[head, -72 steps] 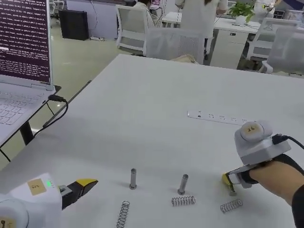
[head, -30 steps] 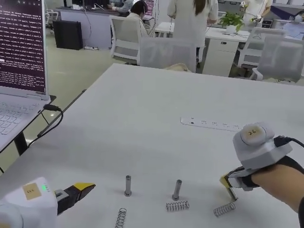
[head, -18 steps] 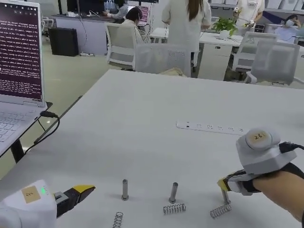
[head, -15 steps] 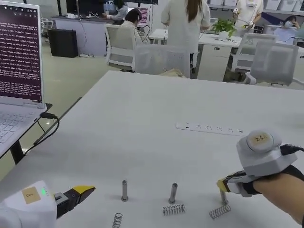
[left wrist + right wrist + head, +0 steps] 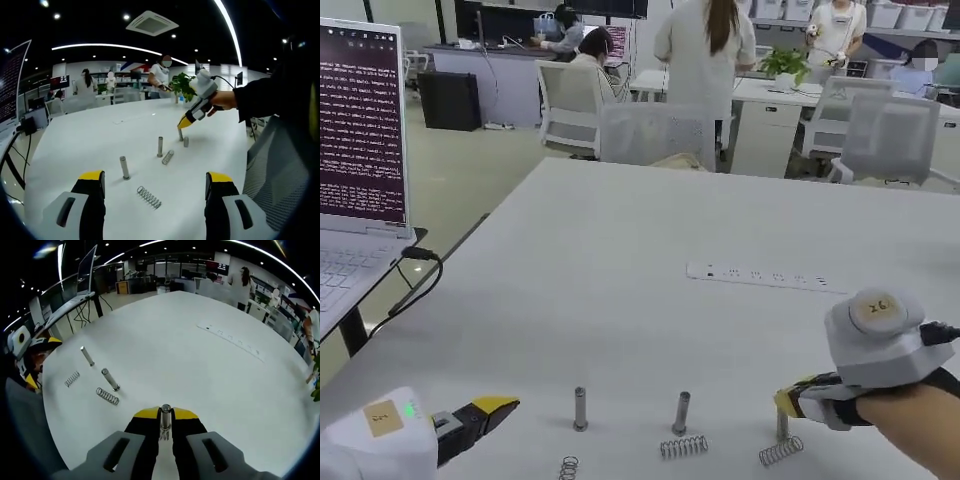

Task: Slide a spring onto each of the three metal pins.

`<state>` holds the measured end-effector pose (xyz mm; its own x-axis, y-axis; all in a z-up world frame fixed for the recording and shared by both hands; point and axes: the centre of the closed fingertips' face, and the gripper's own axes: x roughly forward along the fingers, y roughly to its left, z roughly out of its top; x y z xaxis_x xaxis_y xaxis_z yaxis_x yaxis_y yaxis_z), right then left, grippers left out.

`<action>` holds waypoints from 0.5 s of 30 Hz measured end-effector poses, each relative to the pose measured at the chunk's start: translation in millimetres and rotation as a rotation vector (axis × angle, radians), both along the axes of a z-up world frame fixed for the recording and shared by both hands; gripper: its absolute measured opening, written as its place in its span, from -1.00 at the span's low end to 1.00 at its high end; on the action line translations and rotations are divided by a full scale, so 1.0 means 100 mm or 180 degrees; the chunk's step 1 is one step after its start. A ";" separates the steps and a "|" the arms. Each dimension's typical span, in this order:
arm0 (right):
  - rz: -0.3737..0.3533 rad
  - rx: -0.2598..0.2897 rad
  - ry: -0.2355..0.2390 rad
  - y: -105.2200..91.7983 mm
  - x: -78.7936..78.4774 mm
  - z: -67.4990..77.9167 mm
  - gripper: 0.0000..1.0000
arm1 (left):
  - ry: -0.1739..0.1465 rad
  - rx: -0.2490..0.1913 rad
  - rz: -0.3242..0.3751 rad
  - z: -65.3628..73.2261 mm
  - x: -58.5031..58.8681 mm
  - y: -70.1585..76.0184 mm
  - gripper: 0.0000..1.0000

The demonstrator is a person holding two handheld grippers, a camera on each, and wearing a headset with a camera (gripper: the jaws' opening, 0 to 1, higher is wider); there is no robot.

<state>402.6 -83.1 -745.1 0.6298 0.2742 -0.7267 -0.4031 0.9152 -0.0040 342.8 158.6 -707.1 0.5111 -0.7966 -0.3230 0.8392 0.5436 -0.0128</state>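
Clamping pin (image 5: 165, 411) between right gripper (image 5: 166, 418) jaws

Desk (image 5: 620, 260) is a smooth matt white top, laminate by the look of it, barely any glare. The pins are bare grey metal with a dull brushed look: left pin (image 5: 580, 408), middle pin (image 5: 681, 412), and the right pin (image 5: 165, 412) shows a bit more shine on its flat end. The middle spring (image 5: 683, 446) is thin bright metal wire. Left gripper (image 5: 155, 180) and right gripper (image 5: 788, 398) both have matt pale plastic shells. The fingers (image 5: 92, 176) are dark with matt yellow tips. Power strip (image 5: 765, 277) is white plastic. Chair (image 5: 655, 135) back looks like see-through mesh cloth. The person's sleeve (image 5: 260, 95) is black cloth.
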 end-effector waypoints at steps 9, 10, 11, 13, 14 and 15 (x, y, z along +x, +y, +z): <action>-0.0017 0.0020 -0.0009 -0.01 -0.05 0.00 -0.89 | -0.0011 0.0006 -0.0021 0.01 -0.02 -0.02 0.59; -0.0029 0.0043 0.0006 -0.01 -0.06 0.00 -0.89 | -0.0013 0.0005 -0.0021 0.01 -0.02 -0.02 0.59; -0.0042 0.0053 0.0011 -0.01 -0.06 0.00 -0.89 | -0.0013 0.0005 -0.0021 0.01 -0.02 -0.02 0.59; -0.0058 0.0052 0.0018 -0.01 -0.06 0.00 -0.89 | -0.0015 0.0004 -0.0020 0.02 -0.02 -0.02 0.59; -0.0056 0.0051 0.0019 -0.01 -0.06 0.00 -0.89 | -0.0015 0.0004 -0.0019 0.02 -0.02 -0.02 0.59; -0.0047 0.0043 0.0022 -0.01 -0.07 -0.01 -0.89 | -0.0014 0.0007 -0.0017 0.02 -0.02 -0.02 0.59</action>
<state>396.1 -83.7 -745.7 0.6288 0.2747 -0.7274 -0.3895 0.9210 0.0111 340.4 157.0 -705.2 0.5082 -0.7986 -0.3224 0.8422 0.5391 -0.0078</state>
